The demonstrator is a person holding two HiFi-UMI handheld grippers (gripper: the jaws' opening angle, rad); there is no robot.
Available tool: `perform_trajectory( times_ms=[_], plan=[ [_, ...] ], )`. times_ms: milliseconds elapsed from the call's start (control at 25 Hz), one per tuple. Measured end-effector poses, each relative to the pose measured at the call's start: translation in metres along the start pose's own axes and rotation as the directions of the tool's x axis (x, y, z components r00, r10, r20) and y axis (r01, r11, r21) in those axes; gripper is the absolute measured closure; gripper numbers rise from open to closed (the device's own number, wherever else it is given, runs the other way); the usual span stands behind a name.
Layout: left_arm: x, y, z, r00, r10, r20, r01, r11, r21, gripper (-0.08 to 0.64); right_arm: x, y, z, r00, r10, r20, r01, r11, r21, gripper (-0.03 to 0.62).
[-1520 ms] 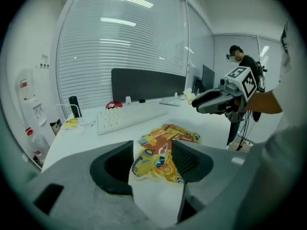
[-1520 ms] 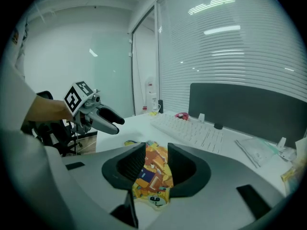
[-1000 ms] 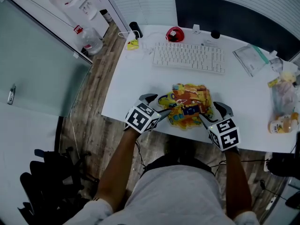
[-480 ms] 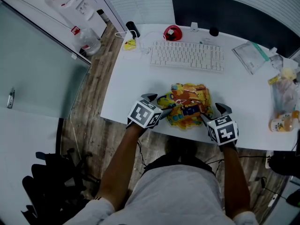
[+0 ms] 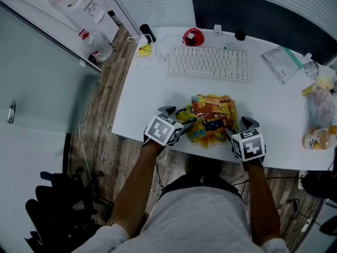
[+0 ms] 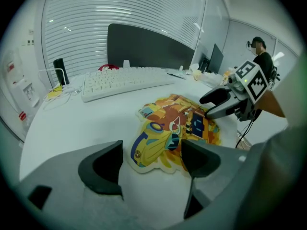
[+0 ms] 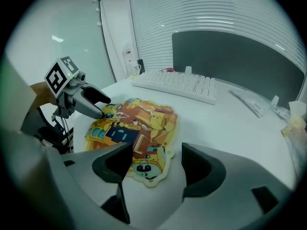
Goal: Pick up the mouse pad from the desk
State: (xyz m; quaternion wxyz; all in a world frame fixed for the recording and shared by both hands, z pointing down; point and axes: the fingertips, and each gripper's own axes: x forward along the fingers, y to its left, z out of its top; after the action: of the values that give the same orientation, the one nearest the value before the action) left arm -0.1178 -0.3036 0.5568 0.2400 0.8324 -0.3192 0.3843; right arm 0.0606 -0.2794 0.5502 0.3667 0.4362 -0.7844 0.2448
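Flat on the white bench [image 5: 142,96], close to its front edge, at 6 o'clock from the keyboard [image 5: 209,63]: the mouse pad [image 5: 210,119], brightly printed and irregular in outline. Not yet lifted; no corner raised in any view.

At the pad's 9 o'clock side: the left gripper [image 5: 178,116], slanting down toward the bench, jaws spread wide with nothing pressed between them. In the left gripper view, only the pad's near rim ahead of the gap, bare bench inside it.

At the pad's 4 o'clock side: the right gripper [image 5: 238,126], likewise slanted down, jaws released and wide. In the right gripper view, the pad's rim just ahead of the gap, partly hidden behind one jaw. Contact between either tip and the rim: cannot tell.

Probable reason for the pose: a thin sheet with no height to pinch from above, hence a low, slanted approach from two opposite sides, one jaw meant to slip under the rim and the other to close on top. Wide opening likely chosen to leave room for that.

Stage, by judgement: grippers in place, grasp not begun. Risk: a jaw skidding over the rim and shoving the pad toward 12 o'clock, toward the keyboard, instead of getting beneath it.
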Motion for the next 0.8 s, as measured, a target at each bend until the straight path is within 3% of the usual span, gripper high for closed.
perform_trajectory(
  times_ms=[200,440,640,800],
  plan=[
    [0.002,-0.002,0.002,0.999,0.046,0.017,-0.046,0.999,0.022,0.183,0.000,0.001,0.000,1.000,-0.020,0.010,0.020,1.000,0.010,0.316],
    [0.002,-0.004,0.001,0.997,0.075,0.023,-0.075,0.997,-0.003,0.183,0.000,0.003,0.000,0.999,-0.042,0.028,0.041,0.999,0.034,0.316],
    [0.003,-0.007,0.004,0.996,0.075,0.046,-0.075,0.997,-0.018,0.190,0.000,0.003,0.001,0.998,-0.053,0.035,0.050,0.997,0.063,0.316],
    [0.002,-0.010,0.006,0.997,0.049,0.058,-0.047,0.999,-0.025,0.241,0.001,0.003,0.001,0.997,-0.057,0.043,0.055,0.997,0.063,0.316]
  ],
)
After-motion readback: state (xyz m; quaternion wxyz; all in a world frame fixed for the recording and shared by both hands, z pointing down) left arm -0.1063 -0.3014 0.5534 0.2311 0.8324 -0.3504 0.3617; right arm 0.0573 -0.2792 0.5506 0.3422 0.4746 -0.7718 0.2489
